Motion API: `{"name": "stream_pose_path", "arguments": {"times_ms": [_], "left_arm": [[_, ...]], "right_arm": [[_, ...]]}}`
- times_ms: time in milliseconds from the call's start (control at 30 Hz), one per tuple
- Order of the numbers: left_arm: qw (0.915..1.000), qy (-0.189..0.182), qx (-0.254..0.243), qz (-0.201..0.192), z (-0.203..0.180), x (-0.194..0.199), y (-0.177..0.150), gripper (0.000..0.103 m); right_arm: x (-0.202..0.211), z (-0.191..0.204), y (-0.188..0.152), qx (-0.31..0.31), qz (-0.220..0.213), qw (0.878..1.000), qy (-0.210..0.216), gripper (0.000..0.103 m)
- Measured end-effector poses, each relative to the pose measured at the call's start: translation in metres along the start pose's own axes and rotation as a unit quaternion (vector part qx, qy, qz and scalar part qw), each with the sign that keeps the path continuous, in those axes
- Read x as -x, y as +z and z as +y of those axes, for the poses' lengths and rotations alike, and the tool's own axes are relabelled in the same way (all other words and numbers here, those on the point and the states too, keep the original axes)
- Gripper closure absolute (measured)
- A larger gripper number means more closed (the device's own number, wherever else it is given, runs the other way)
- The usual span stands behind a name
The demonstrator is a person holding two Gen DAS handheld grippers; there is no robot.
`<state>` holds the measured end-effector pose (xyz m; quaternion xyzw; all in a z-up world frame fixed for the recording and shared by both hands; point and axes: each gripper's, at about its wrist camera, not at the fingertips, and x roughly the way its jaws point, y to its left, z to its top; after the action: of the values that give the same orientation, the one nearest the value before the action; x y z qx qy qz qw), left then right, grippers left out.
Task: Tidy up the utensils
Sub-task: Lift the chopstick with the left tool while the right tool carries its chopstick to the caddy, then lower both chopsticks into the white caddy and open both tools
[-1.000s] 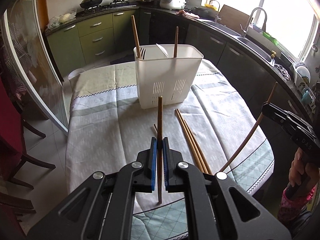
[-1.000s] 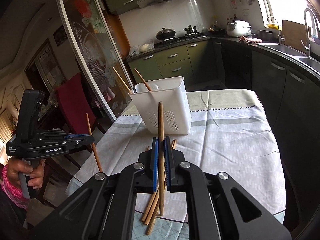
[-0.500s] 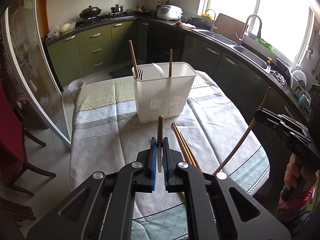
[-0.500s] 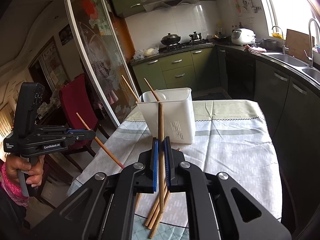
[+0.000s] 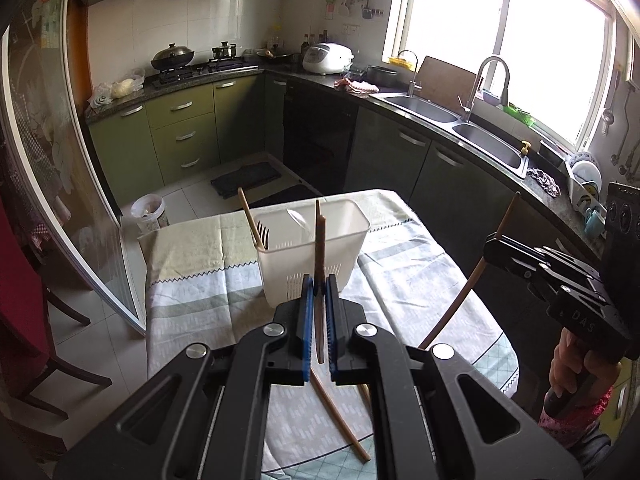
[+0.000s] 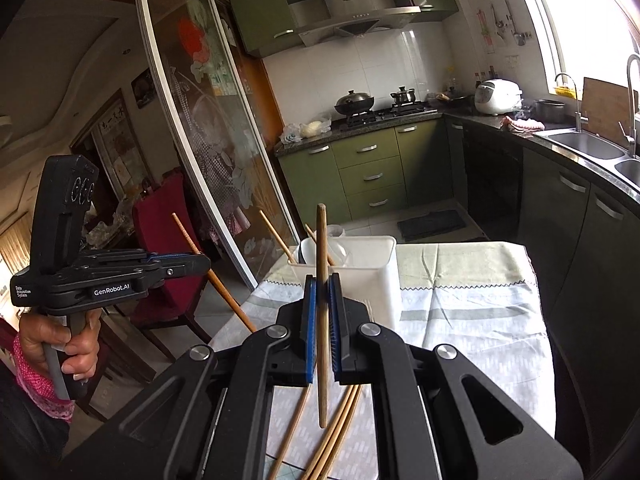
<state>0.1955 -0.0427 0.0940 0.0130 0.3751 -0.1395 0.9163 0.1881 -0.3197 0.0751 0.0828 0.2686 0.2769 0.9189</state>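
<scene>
**Above the surface: one chopstick per gripper, caddy ahead**

Over the cloth-covered surface (image 5: 192,280) both grippers are loaded. Left gripper (image 5: 317,292): fingers clamped on a wooden chopstick (image 5: 320,248), held near upright, grip approx mid-length. Right gripper (image 6: 322,292): fingers clamped on another chopstick (image 6: 321,240), also upright, grip approx mid-shaft w/ both ends free.

Handling, as I judge it: light, stiff, thin wood, smooth and round, so it can pivot or slip between the pads. Best hold is mid-shaft or a bit toward the thick end; a tip grip would let it swing.

White slotted caddy (image 5: 348,236) stands far-centre on the surface, beyond both grippers.

Counts:
- Held chopsticks: 2.
- In caddy: 2 wooden sticks, 1 fork (image 5: 263,230), 1 pale spoon-like piece (image 5: 298,216).
- Loose chopsticks (image 6: 340,432) lying near, under the grippers: at least 3; exact no. unclear, partly hidden.
- Caddies: 1.
</scene>
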Motion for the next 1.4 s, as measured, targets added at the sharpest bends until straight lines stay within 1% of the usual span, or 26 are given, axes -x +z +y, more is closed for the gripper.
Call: {"name": "stream_pose_path", "arguments": {"times_ms": [133,300,500,733,867,967,1067,1267,1400], "left_arm": [[0.9999,-0.004,0.006,-0.013,0.002,0.006,0.028,0.097],[0.9992,0.008,0.009,-0.038,0.007,0.012,0.060,0.097],[0.9974,0.016,0.013,-0.068,0.012,0.017,0.088,0.097],[0.9960,0.022,0.022,-0.084,0.021,0.000,0.107,0.097],[0.9963,0.024,0.027,-0.078,0.024,-0.019,0.107,0.097],[0.9968,0.029,0.027,-0.070,0.026,-0.036,0.102,0.097],[0.9971,0.030,0.025,-0.065,0.026,-0.050,0.093,0.097],[0.9982,0.031,0.018,-0.048,0.025,-0.079,0.070,0.097],[0.9988,0.027,0.023,-0.034,0.026,-0.094,0.053,0.097]], "right_arm": [[-0.002,0.000,0.024,0.001,-0.013,1.000,0.003,0.096],[-0.009,-0.003,0.055,-0.007,-0.030,0.999,0.010,0.096],[-0.013,-0.002,0.091,0.007,-0.065,0.998,-0.014,0.096],[-0.027,-0.009,0.125,0.007,-0.104,0.994,-0.044,0.096],[-0.048,-0.013,0.138,0.012,-0.119,0.991,-0.066,0.096],[-0.069,-0.019,0.134,0.007,-0.109,0.992,-0.064,0.096],[-0.090,-0.023,0.124,0.009,-0.086,0.994,-0.064,0.096],[-0.116,-0.026,0.086,0.015,-0.050,0.996,-0.070,0.096],[-0.129,-0.032,0.066,0.017,-0.029,0.997,-0.076,0.096]]}}
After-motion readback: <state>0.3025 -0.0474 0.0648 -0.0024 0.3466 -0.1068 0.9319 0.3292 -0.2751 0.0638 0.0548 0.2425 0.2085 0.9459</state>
